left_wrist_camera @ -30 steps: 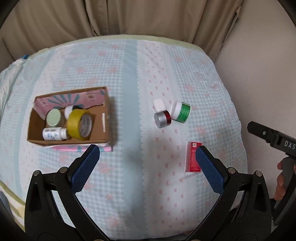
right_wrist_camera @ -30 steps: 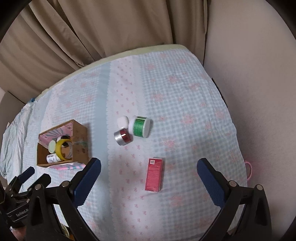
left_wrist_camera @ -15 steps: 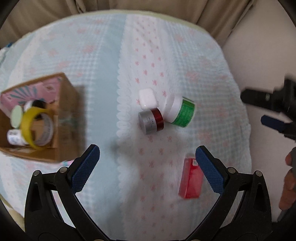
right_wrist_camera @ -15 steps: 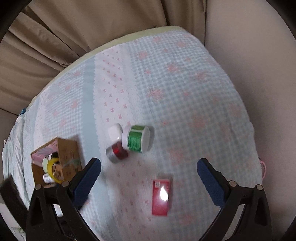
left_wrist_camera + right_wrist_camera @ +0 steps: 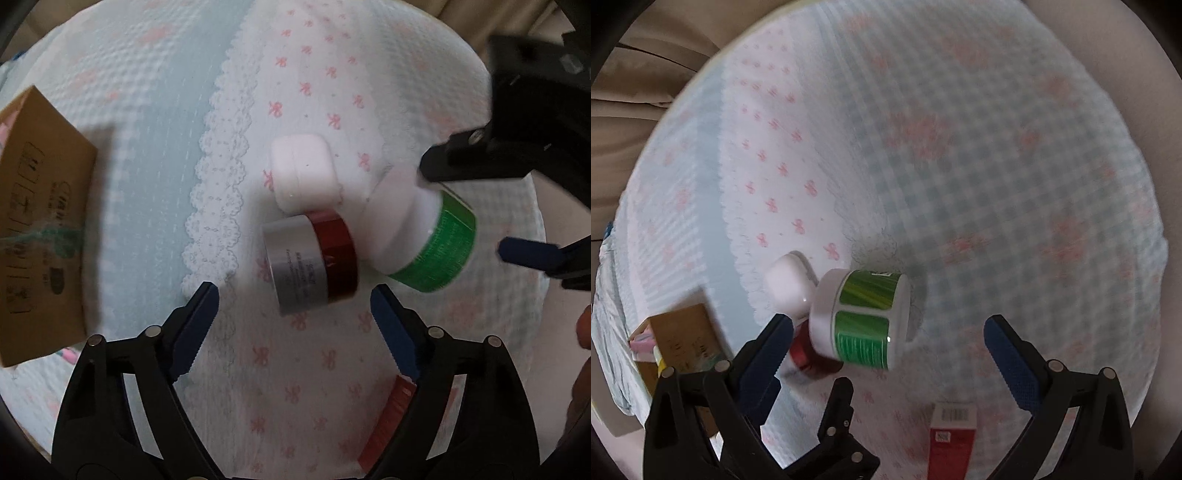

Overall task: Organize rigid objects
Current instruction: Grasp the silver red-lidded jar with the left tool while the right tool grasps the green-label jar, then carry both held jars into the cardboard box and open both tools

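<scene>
A silver and red jar (image 5: 312, 258) lies on its side on the bedspread, just ahead of my open left gripper (image 5: 295, 314). A white case (image 5: 304, 177) lies behind it. A white bottle with a green label (image 5: 424, 236) lies on its side to the right, with my open right gripper's fingers (image 5: 524, 251) on either side of it. In the right wrist view the bottle (image 5: 864, 321) sits ahead of and between the spread fingers of my right gripper (image 5: 886, 347), with the white case (image 5: 788, 284) behind it. A red box (image 5: 953, 439) lies nearer.
A cardboard box (image 5: 40, 225) holding several items stands at the left, also in the right wrist view (image 5: 683, 339). The red box edge (image 5: 388, 424) shows under my left gripper's right finger. Beige curtains (image 5: 635, 96) hang beyond the bed.
Both grippers have come down and forward toward the cluster of jar, case and bottle. The left gripper's fingers have narrowed somewhat. Nothing has been taken hold of.
</scene>
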The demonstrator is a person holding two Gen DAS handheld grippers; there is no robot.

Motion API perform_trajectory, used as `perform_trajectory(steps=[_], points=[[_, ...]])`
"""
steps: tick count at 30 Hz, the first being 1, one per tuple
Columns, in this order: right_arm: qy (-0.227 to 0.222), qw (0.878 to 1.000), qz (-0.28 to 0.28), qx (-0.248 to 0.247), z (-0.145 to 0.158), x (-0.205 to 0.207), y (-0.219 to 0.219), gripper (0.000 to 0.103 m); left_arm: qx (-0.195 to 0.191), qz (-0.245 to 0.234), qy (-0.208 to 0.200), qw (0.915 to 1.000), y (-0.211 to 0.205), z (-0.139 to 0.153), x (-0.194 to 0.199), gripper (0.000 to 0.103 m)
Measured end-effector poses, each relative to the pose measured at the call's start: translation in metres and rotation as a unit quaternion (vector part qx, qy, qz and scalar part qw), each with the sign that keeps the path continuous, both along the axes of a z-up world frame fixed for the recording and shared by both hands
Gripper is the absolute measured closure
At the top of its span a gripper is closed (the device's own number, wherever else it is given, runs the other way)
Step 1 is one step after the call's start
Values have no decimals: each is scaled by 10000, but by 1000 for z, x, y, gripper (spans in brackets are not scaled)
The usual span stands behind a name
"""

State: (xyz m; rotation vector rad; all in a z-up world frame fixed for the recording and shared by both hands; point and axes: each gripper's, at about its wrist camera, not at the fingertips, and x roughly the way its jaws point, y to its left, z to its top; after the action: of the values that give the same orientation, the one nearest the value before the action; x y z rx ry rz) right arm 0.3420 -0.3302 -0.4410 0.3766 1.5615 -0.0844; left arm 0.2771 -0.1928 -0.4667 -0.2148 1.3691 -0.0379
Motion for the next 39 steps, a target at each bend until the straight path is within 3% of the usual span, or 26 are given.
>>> perform_trajectory(steps=[6,9,11,14,29,34,39], points=[[271,9995,-136,102,-29,8,8,18,3,197,17,9998,2,-11,7,30],[361,9991,-213,112,-38,9,11,27,-52,187,43,9998,-1,-16,9,40],[379,9987,-281,177,-42,9,11,33,-145,164,-1,9998,-4,-17,12,53],[337,9985,-320,295,-44,10,14,46,-285,169,72,9994,-5,-16,16,60],[121,9998,-109,151,-18,-12,18,50,-645,341,106,9973,36,-7,9,65],[-81,9997,-121,174,-4,-27,14,50,-622,355,-125,9974,48,17,-5,65],[-406,9989,-108,227,34,-47,11,50,-657,367,-429,9962,63,57,-21,65]])
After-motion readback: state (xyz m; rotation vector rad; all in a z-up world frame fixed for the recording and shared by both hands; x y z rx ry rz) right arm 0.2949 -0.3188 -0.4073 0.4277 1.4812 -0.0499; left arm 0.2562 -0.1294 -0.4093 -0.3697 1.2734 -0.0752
